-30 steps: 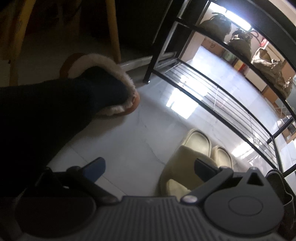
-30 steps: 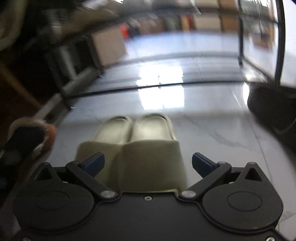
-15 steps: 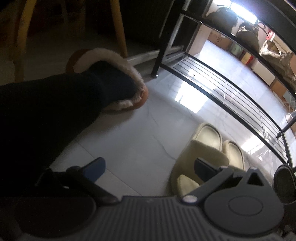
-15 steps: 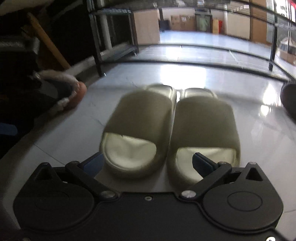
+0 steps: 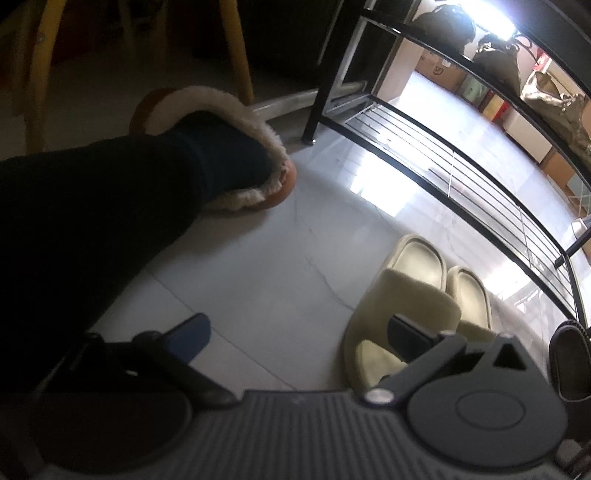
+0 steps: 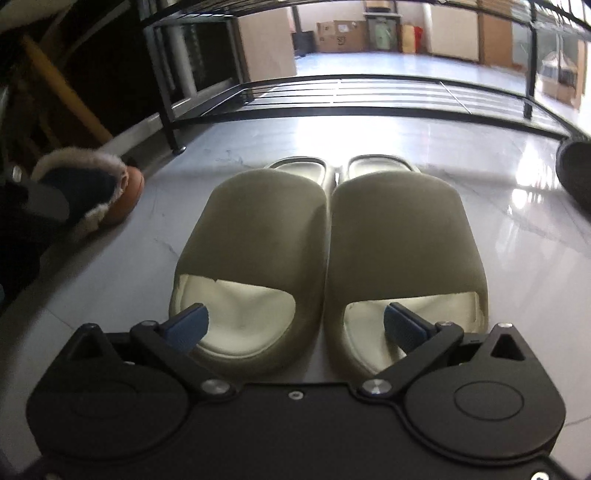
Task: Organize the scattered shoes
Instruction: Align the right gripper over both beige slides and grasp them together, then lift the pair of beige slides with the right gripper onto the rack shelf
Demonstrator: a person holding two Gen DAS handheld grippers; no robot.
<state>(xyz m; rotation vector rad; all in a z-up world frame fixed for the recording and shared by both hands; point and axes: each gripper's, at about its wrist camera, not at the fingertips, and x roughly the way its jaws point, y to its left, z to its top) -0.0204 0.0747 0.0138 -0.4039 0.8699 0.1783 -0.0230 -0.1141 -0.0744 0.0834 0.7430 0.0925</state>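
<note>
Glossy pale floor [image 6: 480,155] under paired olive foam slides [image 6: 328,258].

Glossy pale floor [image 6: 517,229] reflects daylight beneath a black metal rack [image 6: 332,92].

Slides [image 6: 325,251]: olive-khaki uppers, cream footbeds. Worn slipper [image 5: 258,166]: tan-orange shell, off-white fleece trim, dark blue sock inside. Floor [image 5: 258,280]: pale grey marbled tile. Rack [image 6: 369,92]: black. Finger pads [image 6: 188,326]: blue.

Storeroom-like entryway, glossy pale tiled floor [image 6: 480,140], low black metal wire shoe rack [image 6: 369,92], brown cardboard boxes [image 6: 340,35] stacked beyond, olive foam slides [image 6: 325,251] lay on floor
</note>
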